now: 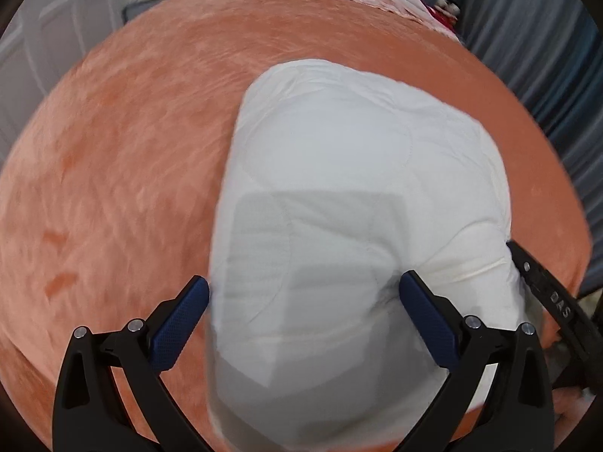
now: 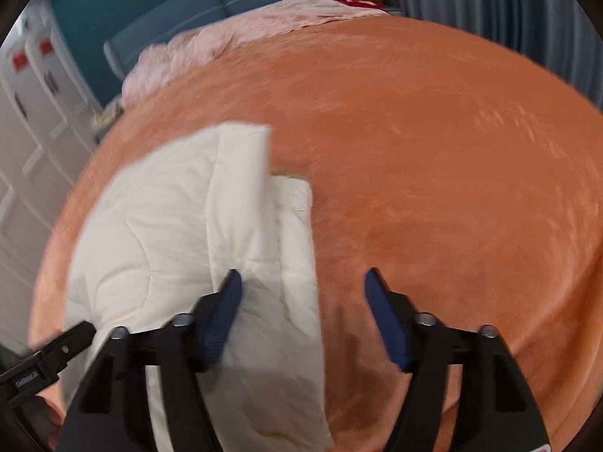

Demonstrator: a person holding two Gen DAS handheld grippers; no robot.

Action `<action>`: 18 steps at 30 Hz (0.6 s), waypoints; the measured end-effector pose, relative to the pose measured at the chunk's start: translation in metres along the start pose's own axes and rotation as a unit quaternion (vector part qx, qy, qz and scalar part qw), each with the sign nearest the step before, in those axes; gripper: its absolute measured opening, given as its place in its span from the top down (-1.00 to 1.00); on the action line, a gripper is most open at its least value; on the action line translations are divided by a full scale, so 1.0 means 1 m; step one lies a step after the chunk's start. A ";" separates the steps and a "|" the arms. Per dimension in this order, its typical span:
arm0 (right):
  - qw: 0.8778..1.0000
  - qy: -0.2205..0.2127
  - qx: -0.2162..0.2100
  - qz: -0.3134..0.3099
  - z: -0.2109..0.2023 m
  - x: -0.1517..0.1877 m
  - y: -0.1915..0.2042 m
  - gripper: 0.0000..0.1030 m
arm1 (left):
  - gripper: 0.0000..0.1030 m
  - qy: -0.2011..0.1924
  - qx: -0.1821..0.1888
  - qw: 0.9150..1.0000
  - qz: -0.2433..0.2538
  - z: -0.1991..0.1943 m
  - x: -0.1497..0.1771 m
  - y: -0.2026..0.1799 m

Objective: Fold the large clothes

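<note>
In the left wrist view the left gripper [image 1: 303, 290] straddles the white quilted garment [image 1: 339, 188] on the orange bed [image 1: 113, 150], jaws spread, not pinching; in the right wrist view the right gripper [image 2: 301, 286] stands open over its right edge, seemingly letting the fold settle.

the folded quilt [image 1: 358, 196] sits on the bedspread [image 1: 132, 188], at its near edge. crumpled bedding [image 2: 241, 34] lies at the far end. the curtain [image 1: 546, 75] hangs on the right.

Left gripper [image 1: 303, 293] tilted downward, fingers [image 1: 427, 314] spread wide, right gripper [image 2: 301, 293] likewise agape
</note>
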State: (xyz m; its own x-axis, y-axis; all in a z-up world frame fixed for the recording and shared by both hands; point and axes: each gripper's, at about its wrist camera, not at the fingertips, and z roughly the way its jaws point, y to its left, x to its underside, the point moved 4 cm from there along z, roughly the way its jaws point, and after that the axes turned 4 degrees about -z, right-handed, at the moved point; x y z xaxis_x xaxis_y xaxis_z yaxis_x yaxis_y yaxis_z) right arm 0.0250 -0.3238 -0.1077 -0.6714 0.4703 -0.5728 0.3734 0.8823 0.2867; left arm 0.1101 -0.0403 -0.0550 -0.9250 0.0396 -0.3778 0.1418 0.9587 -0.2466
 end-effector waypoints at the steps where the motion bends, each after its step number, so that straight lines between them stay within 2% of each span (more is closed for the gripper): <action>1: 1.000 0.008 -0.020 0.013 -0.001 0.002 -0.004 -0.31 | -0.90 0.002 0.010 1.000 -0.018 -0.003 -0.001 0.008; 4: 0.995 0.030 -0.076 0.054 -0.001 0.011 -0.015 -0.34 | -0.90 0.018 0.044 0.997 -0.060 -0.004 -0.001 0.028; 7: 0.988 0.045 -0.118 0.090 0.004 0.020 -0.024 -0.38 | -0.90 0.036 0.089 0.990 -0.103 0.003 0.001 0.043; 10: 0.979 0.065 -0.153 0.121 0.014 0.025 -0.030 -0.47 | -0.91 0.061 0.147 0.977 -0.140 0.016 0.009 0.050; 15: 0.958 0.087 -0.221 0.164 0.027 0.037 -0.034 -0.51 | -0.91 0.084 0.212 0.955 -0.191 0.034 0.018 0.056; 18: 0.949 0.098 -0.247 0.168 0.034 0.041 -0.026 -0.49 | -0.91 0.075 0.211 0.959 -0.171 0.031 0.016 0.047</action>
State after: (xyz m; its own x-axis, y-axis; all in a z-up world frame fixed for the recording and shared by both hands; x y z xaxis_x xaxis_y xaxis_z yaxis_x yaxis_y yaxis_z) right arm 0.0091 -0.3286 -0.1644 -0.6922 0.6789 -0.2450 0.2741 0.5613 0.7809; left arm 0.1126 -0.0031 -0.0999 -0.9789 -0.1859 -0.0847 -0.0784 0.7246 -0.6847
